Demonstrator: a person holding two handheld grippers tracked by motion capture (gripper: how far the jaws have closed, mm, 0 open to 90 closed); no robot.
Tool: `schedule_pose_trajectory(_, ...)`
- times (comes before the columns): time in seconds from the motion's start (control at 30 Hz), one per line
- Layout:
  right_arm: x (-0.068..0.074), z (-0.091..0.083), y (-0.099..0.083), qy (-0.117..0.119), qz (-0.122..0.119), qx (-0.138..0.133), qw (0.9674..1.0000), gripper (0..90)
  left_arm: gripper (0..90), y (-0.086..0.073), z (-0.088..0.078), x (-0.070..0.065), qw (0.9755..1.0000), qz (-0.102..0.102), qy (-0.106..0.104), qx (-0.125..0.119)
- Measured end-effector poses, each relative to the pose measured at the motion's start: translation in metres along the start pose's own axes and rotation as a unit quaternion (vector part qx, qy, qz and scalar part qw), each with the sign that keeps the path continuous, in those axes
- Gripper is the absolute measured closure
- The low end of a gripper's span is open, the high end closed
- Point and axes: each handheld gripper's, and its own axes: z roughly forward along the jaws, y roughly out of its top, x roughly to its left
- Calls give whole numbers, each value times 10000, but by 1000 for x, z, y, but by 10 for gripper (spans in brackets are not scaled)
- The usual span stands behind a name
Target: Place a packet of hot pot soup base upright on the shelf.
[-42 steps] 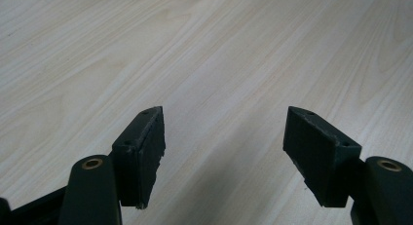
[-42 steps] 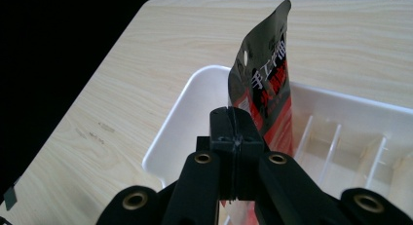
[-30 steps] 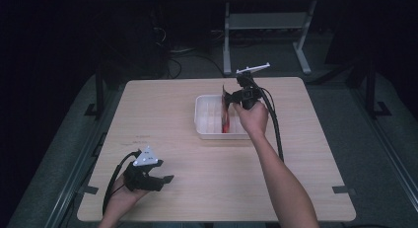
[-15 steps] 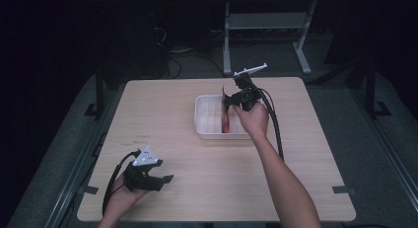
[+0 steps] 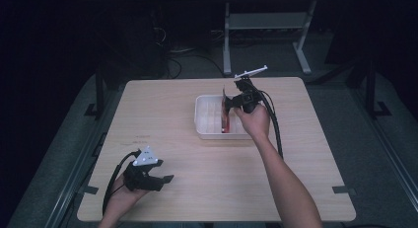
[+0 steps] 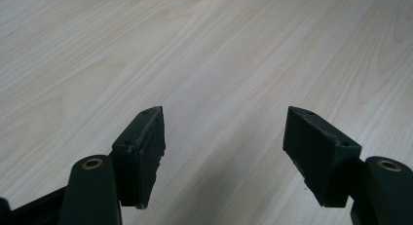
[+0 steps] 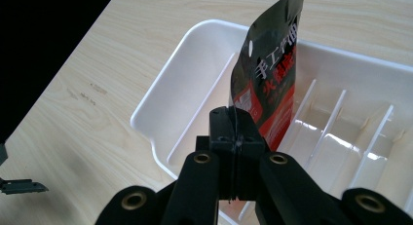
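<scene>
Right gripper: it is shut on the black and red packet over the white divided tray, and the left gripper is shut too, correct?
Not quite. The left gripper is open, jaws apart over bare table, as the left gripper view shows. The right gripper does pinch the packet over the tray.

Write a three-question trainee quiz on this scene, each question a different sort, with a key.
1. True or false: the right gripper is shut on the packet.
2. The packet hangs over: A) bare table B) the white tray C) the floor.
3. What lies between the pads of the left gripper?

Key: 1 true. 2 B. 3 nothing; it is open, with the wooden table beyond.
</scene>
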Motion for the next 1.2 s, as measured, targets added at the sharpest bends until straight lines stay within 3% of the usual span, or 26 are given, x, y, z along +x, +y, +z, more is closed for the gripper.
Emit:
schedule_pose_trajectory(0.43, 2, 6, -5, -15, -218, 337, 9992, 886, 312, 0, 1, 0, 10000, -7, -15, -10)
schedule_pose_trajectory(0.93, -2, -2, -6, 17, -259, 284, 9993, 786, 312, 0, -1, 1, 10000, -35, 3, -30)
schedule_pose_trajectory(1.2, -6, -12, -9, 152, -209, 159, 9995, 740, 312, -1, -2, 2, 10000, -52, 19, -47)
